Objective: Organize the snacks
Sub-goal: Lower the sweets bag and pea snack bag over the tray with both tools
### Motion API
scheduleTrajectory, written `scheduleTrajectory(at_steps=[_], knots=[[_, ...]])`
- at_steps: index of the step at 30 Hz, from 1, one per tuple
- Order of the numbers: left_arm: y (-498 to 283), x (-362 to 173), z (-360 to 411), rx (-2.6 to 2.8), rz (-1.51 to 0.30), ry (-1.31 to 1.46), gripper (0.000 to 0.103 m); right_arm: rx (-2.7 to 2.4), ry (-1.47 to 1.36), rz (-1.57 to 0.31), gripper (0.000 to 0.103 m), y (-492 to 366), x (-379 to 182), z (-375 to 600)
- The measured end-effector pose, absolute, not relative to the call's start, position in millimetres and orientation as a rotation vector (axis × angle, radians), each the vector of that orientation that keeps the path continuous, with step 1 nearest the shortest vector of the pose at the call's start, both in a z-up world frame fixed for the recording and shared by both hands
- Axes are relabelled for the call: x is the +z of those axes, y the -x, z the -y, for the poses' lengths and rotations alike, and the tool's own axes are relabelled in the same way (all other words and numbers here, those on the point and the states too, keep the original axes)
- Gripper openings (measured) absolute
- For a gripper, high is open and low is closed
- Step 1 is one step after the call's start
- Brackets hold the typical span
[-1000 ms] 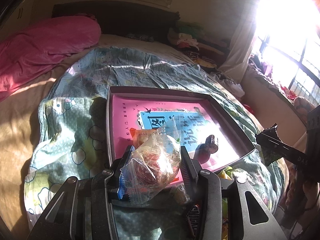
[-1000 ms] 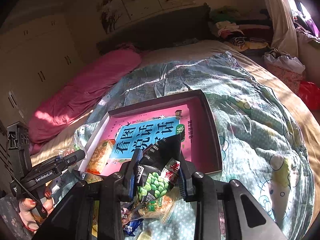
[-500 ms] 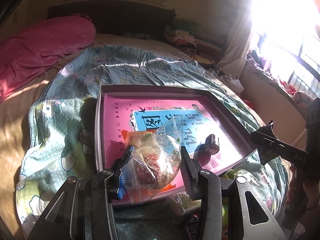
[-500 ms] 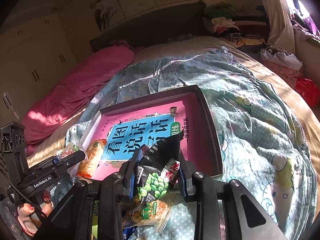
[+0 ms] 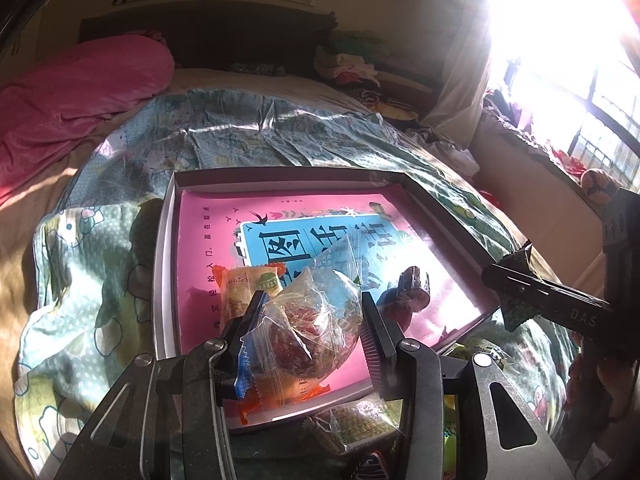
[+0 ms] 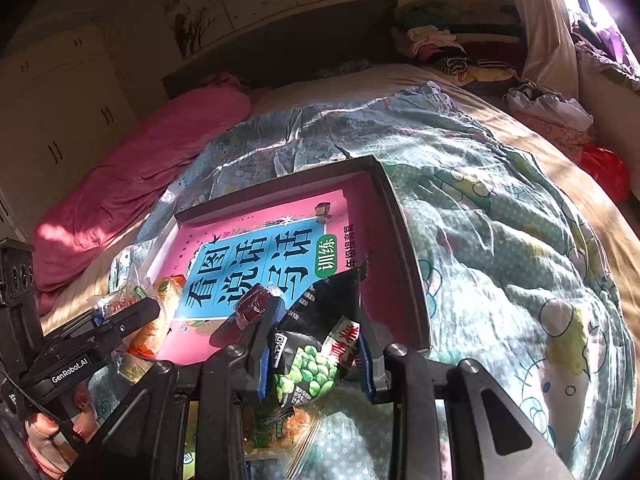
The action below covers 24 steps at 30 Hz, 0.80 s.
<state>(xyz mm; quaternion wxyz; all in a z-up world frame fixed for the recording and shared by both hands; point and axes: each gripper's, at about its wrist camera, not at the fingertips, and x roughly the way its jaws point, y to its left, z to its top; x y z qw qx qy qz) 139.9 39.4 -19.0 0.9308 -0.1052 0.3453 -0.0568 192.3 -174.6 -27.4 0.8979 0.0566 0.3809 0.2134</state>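
A shallow box [image 5: 164, 240] with a pink and blue book cover inside lies on the bed; it also shows in the right wrist view [image 6: 408, 240]. My left gripper [image 5: 312, 320] is shut on a clear bag with a reddish-brown snack [image 5: 308, 332], held over the box's near edge. An orange snack packet [image 5: 244, 288] and a small dark wrapped sweet [image 5: 412, 288] lie in the box. My right gripper [image 6: 316, 340] is shut on a black pea snack packet [image 6: 316, 356], above the box's near right corner. The left gripper [image 6: 120, 320] shows at the left of that view.
Several loose snack packets [image 6: 272, 428] lie on the patterned quilt [image 6: 500, 240] in front of the box. A pink blanket [image 5: 72, 96] lies at the far left. Piled clothes [image 5: 352, 64] sit by the headboard. A bright window [image 5: 580, 40] is at the right.
Both grippers have moved forward toward the box with their packets held. The left bag now hangs over the box's near edge, and the right packet over its near right corner.
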Motion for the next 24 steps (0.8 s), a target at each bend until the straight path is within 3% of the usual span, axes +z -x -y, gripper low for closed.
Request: scheduleTrajectory(at_steps=[24], knots=[[-154.8, -29.2, -14.8, -0.196, -0.772, 0.149, 0.046, 0.391, -0.036, -0.817, 0.033, -201.4, -38.6, 157.8]])
